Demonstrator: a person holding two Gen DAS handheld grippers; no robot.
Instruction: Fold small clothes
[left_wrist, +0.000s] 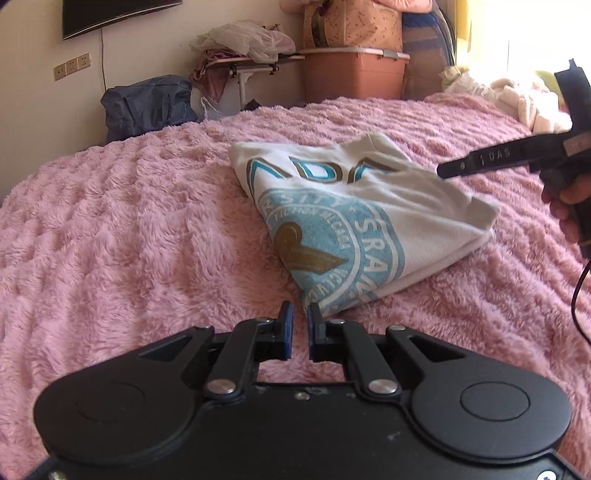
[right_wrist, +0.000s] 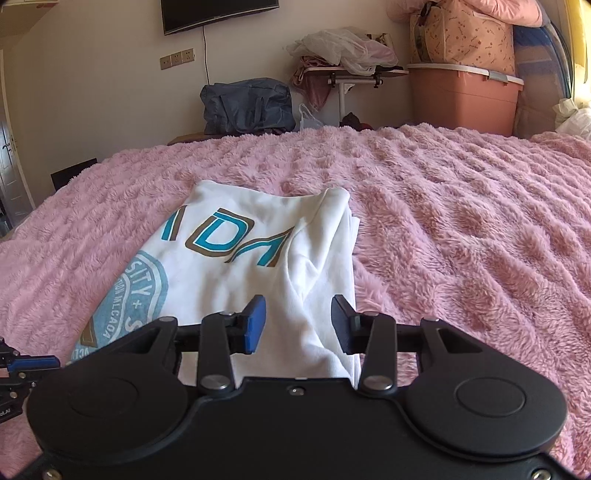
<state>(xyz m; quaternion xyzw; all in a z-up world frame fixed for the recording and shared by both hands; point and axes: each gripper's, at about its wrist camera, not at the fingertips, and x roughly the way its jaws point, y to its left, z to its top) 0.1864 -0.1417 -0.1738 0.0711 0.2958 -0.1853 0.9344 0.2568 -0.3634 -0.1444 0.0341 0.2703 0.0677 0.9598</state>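
A white T-shirt (left_wrist: 354, 206) with a blue and brown print lies folded on the pink fluffy bedspread (left_wrist: 129, 229). My left gripper (left_wrist: 300, 314) hovers just off the shirt's near corner with a narrow gap between its blue pads, holding nothing. My right gripper (right_wrist: 298, 308) is open above the shirt (right_wrist: 258, 258), its fingers spread over the plain white fold, holding nothing. The right gripper also shows in the left wrist view (left_wrist: 454, 168), over the shirt's far right side. The left gripper's tip shows at the left edge of the right wrist view (right_wrist: 33, 363).
The bedspread (right_wrist: 461, 229) stretches wide around the shirt. Beyond the far bed edge stand a dark blue bag (right_wrist: 247, 107), a small table with heaped clothes (right_wrist: 343, 55) and a pink storage bin (right_wrist: 465, 99). Pale pink clothes (left_wrist: 517, 99) lie at the bed's far right.
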